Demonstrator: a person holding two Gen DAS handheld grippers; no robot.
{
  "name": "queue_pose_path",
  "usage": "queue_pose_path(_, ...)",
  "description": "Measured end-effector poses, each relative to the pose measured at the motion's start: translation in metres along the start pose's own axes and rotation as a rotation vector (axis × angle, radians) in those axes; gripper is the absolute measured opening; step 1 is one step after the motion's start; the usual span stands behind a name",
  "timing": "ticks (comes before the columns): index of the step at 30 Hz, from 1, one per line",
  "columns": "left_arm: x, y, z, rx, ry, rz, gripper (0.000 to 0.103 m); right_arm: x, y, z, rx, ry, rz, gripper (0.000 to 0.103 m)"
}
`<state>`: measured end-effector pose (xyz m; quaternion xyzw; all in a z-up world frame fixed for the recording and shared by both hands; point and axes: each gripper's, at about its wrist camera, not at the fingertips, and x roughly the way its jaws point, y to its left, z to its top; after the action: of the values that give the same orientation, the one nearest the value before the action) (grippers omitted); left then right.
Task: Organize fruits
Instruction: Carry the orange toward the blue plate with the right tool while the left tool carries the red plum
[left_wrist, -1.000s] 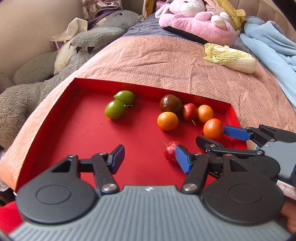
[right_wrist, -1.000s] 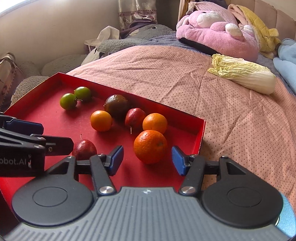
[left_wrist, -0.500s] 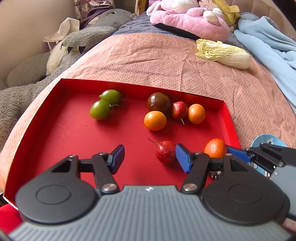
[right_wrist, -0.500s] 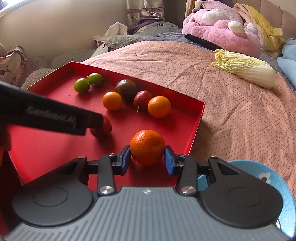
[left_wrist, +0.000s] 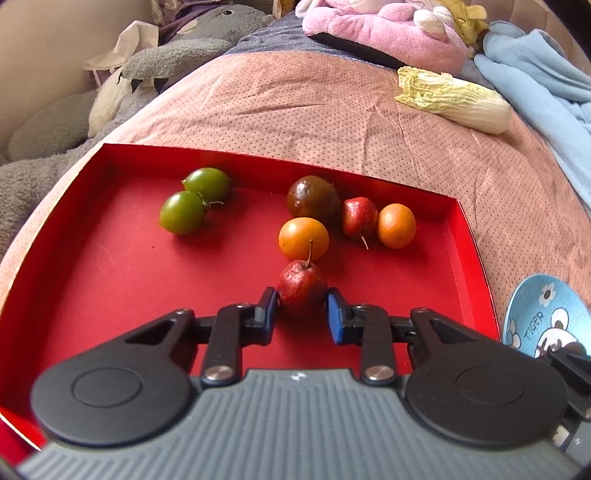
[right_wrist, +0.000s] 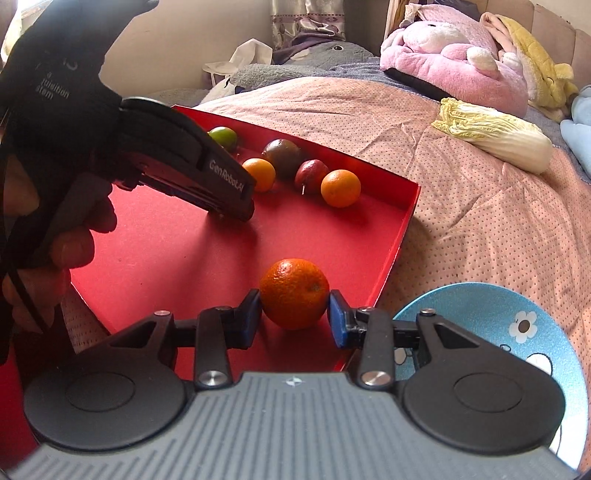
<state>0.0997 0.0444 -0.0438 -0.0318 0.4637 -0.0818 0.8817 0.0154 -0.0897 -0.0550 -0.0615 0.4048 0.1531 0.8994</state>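
Observation:
A red tray (left_wrist: 110, 266) lies on the bed and also shows in the right wrist view (right_wrist: 207, 258). My left gripper (left_wrist: 301, 312) is shut on a small red stemmed fruit (left_wrist: 301, 290) low over the tray floor. My right gripper (right_wrist: 294, 319) is shut on a large orange (right_wrist: 294, 293) and holds it above the tray's front right corner. In the tray lie two green fruits (left_wrist: 183, 218), a dark plum (left_wrist: 313, 196), a second red fruit (left_wrist: 359, 218) and two small oranges (left_wrist: 303, 238), (left_wrist: 397, 225).
A blue patterned plate (right_wrist: 517, 332) sits on the bedspread right of the tray, also in the left wrist view (left_wrist: 543, 314). A napa cabbage (left_wrist: 454, 99), pink plush (left_wrist: 384, 33), grey plush (left_wrist: 66, 122) and blue blanket (left_wrist: 546, 74) lie farther back.
My left gripper moved right and closed on the red stemmed fruit. My right gripper closed on the large orange and drew it back toward the tray's front right corner, beside the blue plate.

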Motion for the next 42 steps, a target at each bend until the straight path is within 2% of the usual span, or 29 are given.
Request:
queue_pose_path(3, -0.005, 0.009, 0.000, -0.050, -0.004, -0.013, 0.032, -0.007, 0.001, -0.001, 0.002, -0.008, 0.001, 0.045)
queue_pose_path(10, -0.019, 0.011, -0.001, -0.066, -0.040, -0.037, 0.032, -0.020, 0.005, -0.002, -0.001, -0.021, 0.006, 0.045)
queue_pose_path(15, -0.020, 0.003, -0.006, 0.008, -0.049, 0.040, 0.032, -0.027, 0.008, -0.004, -0.014, -0.022, 0.015, 0.045)
queue_pose_path(21, -0.023, -0.003, -0.011, 0.061, -0.068, 0.086, 0.032, -0.034, 0.009, -0.004, -0.007, -0.025, 0.026, 0.044)
queue_pose_path(42, -0.030, -0.009, -0.015, 0.081, -0.096, 0.095, 0.032, -0.053, 0.010, -0.012, 0.014, -0.040, 0.013, 0.044)
